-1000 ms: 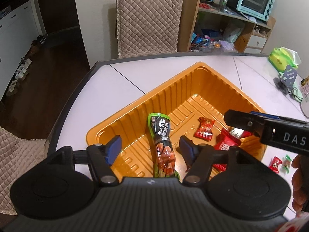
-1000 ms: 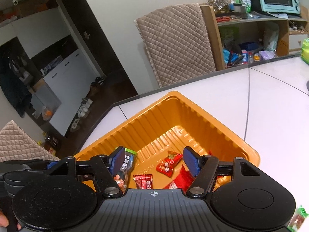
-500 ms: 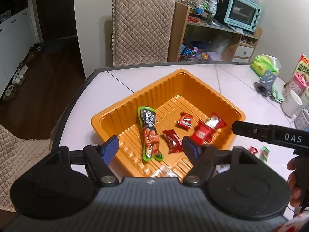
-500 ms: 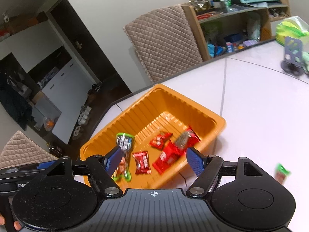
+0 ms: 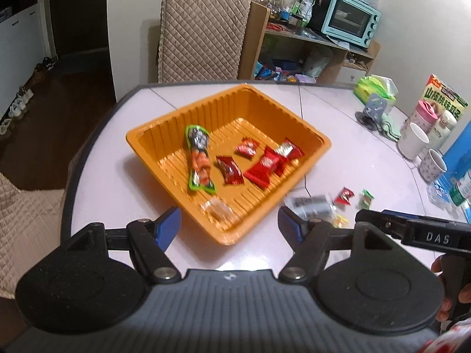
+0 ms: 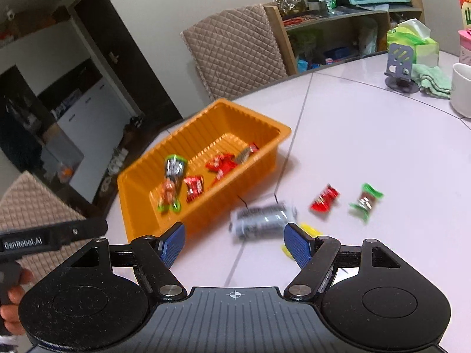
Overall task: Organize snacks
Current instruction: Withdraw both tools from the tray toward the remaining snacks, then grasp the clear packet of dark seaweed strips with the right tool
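1. We work at a pale counter (image 6: 368,147) in a dining room, with a quilted chair (image 5: 203,32) and a cluttered shelf behind it.
2. The orange tray (image 5: 282,111) sits near the counter's corner and holds a long green packet (image 5: 198,158) and several red candies (image 5: 229,169). Outside it, just beside its near wall, lie a grey-and-black packet (image 6: 262,216), a red candy (image 6: 323,198), a green candy (image 6: 366,201) and something yellow (image 6: 309,229), partly hidden.
3. Our left hand-held gripper (image 5: 229,226) hangs above the tray's near corner, jaws apart and empty. Our right hand-held gripper (image 6: 232,244) hangs over the grey-and-black packet, jaws likewise apart and empty.
4. We judge the main risk to be the flat packet: thin foil may slide away from the fingers instead of lifting.
5. The tray looks light; a bump to its wall could shove it toward the counter's edge.
6. The two small candies lie close together, so one pinch might flick the other away.
7. The two tools hang close, and could collide over the tray.
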`<state>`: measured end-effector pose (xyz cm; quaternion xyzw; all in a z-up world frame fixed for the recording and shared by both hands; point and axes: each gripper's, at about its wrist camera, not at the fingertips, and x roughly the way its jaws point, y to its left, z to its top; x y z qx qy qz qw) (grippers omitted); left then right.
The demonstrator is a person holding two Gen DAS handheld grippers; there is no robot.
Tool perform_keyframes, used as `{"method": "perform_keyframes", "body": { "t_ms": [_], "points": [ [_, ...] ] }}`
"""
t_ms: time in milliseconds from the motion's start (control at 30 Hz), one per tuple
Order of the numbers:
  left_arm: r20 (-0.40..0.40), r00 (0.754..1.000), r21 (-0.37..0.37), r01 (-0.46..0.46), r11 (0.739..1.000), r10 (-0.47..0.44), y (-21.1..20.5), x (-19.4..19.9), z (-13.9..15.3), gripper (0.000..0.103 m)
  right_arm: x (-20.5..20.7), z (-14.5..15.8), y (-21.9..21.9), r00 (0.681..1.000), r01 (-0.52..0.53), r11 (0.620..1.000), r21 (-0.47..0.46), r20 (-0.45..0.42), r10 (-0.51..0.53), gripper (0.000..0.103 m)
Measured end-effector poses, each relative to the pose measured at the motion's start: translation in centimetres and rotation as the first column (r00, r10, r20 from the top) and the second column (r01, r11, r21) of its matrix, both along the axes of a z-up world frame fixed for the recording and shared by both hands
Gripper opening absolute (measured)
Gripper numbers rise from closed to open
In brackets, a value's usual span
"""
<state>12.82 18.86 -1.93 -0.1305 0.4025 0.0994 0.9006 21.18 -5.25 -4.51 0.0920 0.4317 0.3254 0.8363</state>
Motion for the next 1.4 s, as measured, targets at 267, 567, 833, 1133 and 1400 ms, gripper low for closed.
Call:
{"method": "perform_keyframes", "body": {
  "t_ms": [267, 567, 833, 1133, 1400],
  "points": [
    [-0.034, 0.999, 0.002, -0.016, 1.0, 0.016, -0.8, -1.9, -1.4, 0.07, -1.0, -1.7, -1.4, 0.997, -0.062, 0.997, -0.044, 0.032, 0.064, 0.074],
    [-0.087, 0.993, 0.019, -0.078, 0.997, 0.079, 0.5, -3.2, -3.6, 0.07, 1.0, -3.8, -1.5, 0.968, -0.209, 0.972, -0.11, 0.117, 0.221, 0.074],
    [-0.133, 0.981, 0.038, -0.139, 0.99, 0.143, 2.3, -3.4, -5.3, 0.07, 4.7, -6.3, 0.4, 0.911, -0.351, 0.917, -0.191, 0.159, 0.382, 0.074],
    [-0.155, 0.974, 0.033, -0.16, 0.987, 0.163, 2.9, -2.4, -6.1, 0.07, 7.7, -8.9, 3.3, 0.87, -0.44, 0.869, -0.228, 0.133, 0.475, 0.074],
    [-0.17, 0.972, 0.033, -0.157, 0.987, 0.16, 2.9, -2.0, -6.5, 0.07, 7.6, -9.7, 4.5, 0.835, -0.503, 0.83, -0.24, 0.111, 0.538, 0.074]
  ]
}}
